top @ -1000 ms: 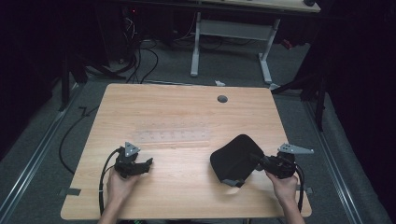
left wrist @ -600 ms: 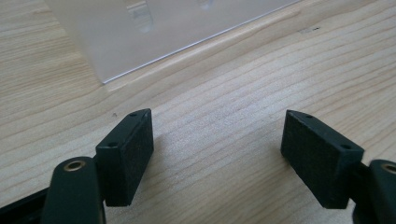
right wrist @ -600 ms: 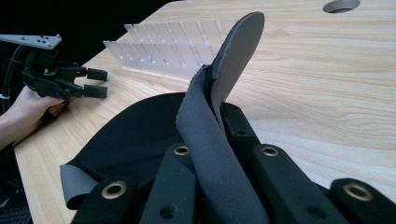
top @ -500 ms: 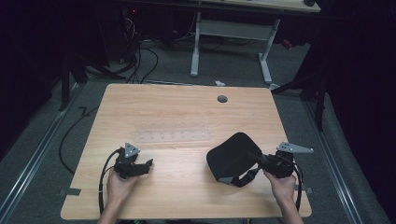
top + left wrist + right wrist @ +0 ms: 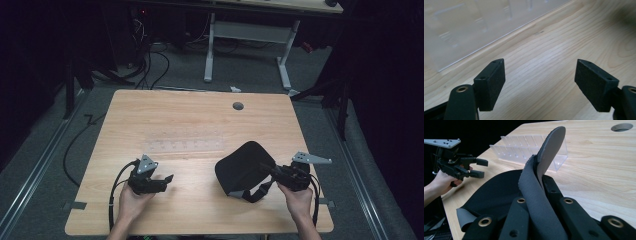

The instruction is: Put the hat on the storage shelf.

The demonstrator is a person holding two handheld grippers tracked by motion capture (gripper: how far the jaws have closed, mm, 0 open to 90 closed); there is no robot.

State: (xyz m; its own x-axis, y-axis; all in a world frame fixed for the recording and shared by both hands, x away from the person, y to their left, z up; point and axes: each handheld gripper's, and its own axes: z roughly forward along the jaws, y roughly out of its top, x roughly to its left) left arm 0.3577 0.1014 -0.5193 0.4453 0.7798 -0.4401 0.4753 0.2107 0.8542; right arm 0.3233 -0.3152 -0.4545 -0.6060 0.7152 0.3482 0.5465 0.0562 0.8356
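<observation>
Item: 1 black fabric pad with strap (image 5: 244, 167), resting on the near right part of the wooden surface (image 5: 200, 120), its strap end clamped in the right claw (image 5: 274, 171), the fabric pinched tight between both jaws in the right gripper view (image 5: 537, 202). Left claw (image 5: 167, 178), near left, jaws apart over bare wood with nothing between them (image 5: 540, 82). 1 clear plastic rack (image 5: 184, 146) lies mid-surface, just beyond both.
</observation>
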